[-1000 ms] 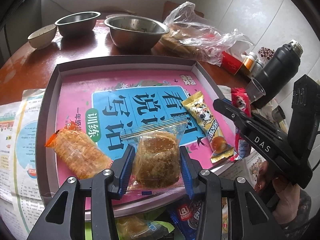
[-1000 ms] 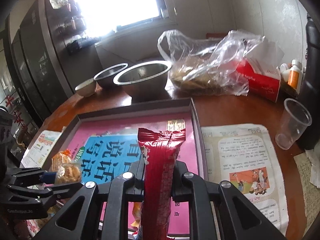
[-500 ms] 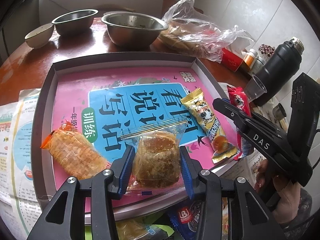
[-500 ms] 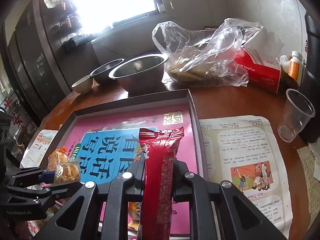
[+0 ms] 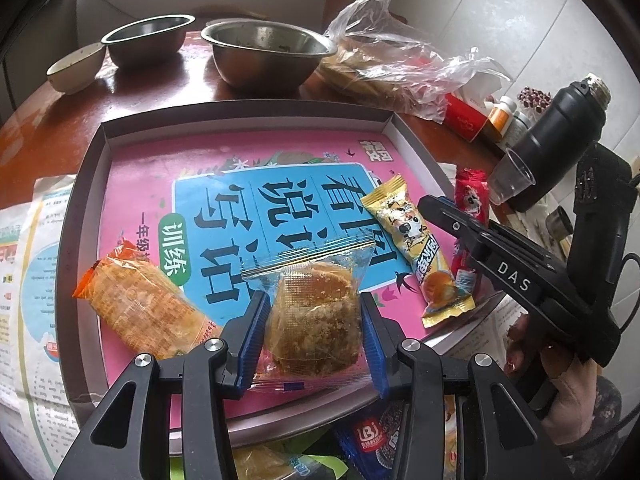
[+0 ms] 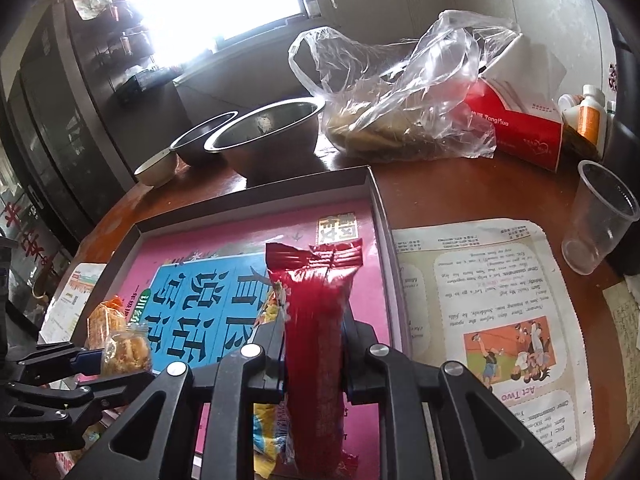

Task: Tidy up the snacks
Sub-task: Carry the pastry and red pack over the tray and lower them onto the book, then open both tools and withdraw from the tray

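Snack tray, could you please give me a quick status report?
Left gripper shut on clear-wrapped cake. Right gripper shut on red snack bar. Orange packet, yellow bar in tray. Nothing blocking.

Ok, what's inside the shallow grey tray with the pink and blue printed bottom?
In the shallow grey tray: an orange wrapped biscuit and a yellow cartoon snack bar lying flat. The left gripper holds a clear-wrapped brown cake there, hiding what's beneath.

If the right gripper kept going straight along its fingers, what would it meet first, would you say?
Probably the box's far wall: the right gripper, shut on the red snack pack, points across the pink floor toward it. Depth is unclear.
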The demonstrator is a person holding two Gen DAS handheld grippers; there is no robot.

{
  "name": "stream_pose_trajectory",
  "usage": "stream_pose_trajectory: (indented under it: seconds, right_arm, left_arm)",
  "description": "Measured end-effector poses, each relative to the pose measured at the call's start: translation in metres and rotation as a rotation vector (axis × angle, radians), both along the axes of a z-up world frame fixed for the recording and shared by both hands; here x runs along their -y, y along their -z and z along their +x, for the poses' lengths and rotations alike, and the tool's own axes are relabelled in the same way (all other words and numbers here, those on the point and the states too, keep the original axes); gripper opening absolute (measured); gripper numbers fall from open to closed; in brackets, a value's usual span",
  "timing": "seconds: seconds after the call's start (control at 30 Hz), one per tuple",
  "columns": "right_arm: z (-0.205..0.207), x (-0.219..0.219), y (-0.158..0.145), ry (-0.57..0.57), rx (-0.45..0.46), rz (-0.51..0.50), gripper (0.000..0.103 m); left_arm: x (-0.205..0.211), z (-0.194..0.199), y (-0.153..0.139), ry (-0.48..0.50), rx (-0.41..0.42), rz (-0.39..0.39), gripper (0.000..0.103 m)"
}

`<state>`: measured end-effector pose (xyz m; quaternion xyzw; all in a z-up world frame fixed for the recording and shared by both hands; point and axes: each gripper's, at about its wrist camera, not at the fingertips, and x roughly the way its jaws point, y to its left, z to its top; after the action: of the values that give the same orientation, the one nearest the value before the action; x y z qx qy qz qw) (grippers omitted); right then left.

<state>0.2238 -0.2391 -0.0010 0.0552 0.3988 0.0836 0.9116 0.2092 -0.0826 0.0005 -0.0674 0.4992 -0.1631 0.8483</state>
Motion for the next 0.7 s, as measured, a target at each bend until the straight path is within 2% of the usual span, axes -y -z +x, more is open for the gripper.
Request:
stream_pose_trajectory:
  seconds: [0.27,0.6,0.7]
  right_arm:
    - [-0.004,0.003,-0.006,0.018,0.018,-0.002,0.031]
    - [-0.014,0.004,-0.013,0.014,0.032,0.005,0.031]
    - [-0.017,0.003,-0.015,0.010,0.036,0.007,0.032]
  left_arm:
    - [-0.001,0.001,0.001,-0.003,-0.001,0.001,0.048]
    - [-0.002,-0.002,-0.005,-0.010,0.013,0.000,0.048]
    - [-0.002,-0.004,-0.007,-0.013,0.020,-0.002,0.054]
